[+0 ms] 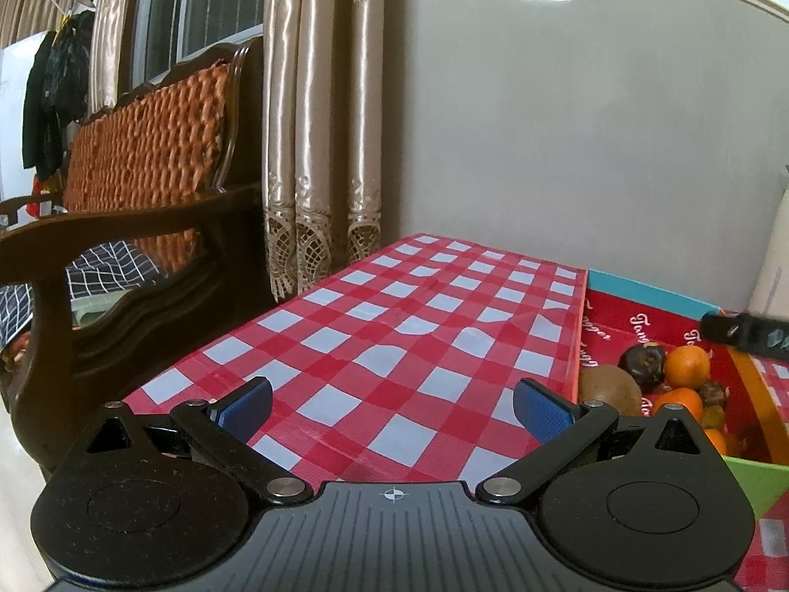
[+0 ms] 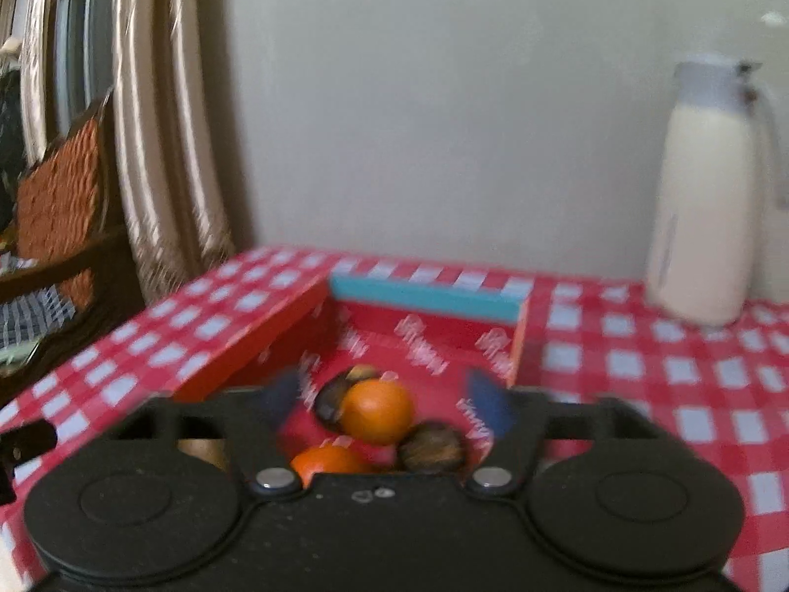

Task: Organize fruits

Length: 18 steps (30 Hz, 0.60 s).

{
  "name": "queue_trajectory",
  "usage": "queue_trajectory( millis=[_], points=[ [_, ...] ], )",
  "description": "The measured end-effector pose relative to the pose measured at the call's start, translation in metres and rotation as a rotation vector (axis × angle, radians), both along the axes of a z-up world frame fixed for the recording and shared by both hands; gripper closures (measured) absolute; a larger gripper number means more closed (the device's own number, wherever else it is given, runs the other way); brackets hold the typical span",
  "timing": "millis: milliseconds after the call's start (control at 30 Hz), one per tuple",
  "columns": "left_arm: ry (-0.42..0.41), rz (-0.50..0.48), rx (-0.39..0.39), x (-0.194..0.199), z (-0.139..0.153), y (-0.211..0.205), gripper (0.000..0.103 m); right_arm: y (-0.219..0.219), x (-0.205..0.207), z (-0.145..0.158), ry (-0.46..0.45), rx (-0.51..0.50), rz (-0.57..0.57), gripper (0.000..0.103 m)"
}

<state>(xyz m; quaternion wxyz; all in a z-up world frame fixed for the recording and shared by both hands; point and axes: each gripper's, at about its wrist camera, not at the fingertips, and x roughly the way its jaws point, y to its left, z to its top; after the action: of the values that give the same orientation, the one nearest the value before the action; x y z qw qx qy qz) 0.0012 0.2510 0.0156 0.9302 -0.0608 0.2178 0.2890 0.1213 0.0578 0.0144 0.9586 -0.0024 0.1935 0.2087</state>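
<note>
A red box [image 2: 429,296] with white lettering and a blue far wall stands on the checked tablecloth [image 1: 394,320]. Inside lie oranges [image 2: 377,412], a dark round fruit [image 2: 431,449] and a brown kiwi [image 1: 609,387]. My right gripper [image 2: 387,394] hovers over the box, open. The top orange shows between its blue pads, which do not touch it; this view is blurred. My left gripper [image 1: 394,397] is open over bare cloth left of the box, nothing between its fingers. A dark mangosteen-like fruit [image 1: 642,362] and an orange [image 1: 687,367] show in the left wrist view.
A tall white jug [image 2: 705,207] with a grey lid stands on the table at the back right. A dark wooden bench [image 1: 148,172] with an orange cushion sits off the table's left edge, beside curtains [image 1: 315,148]. A grey wall closes the far side.
</note>
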Motion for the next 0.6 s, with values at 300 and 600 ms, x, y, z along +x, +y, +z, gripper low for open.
queue_trajectory(
  millis=[300, 600],
  points=[
    [-0.025, -0.044, -0.049, 0.011, 0.004, -0.023, 0.0, -0.06, -0.006, 0.019, -0.044, 0.065, -0.115, 0.0],
    [-0.033, -0.163, -0.025, 0.005, 0.014, -0.091, 0.0, -0.119, -0.055, 0.023, -0.03, 0.053, -0.172, 0.0]
  ],
)
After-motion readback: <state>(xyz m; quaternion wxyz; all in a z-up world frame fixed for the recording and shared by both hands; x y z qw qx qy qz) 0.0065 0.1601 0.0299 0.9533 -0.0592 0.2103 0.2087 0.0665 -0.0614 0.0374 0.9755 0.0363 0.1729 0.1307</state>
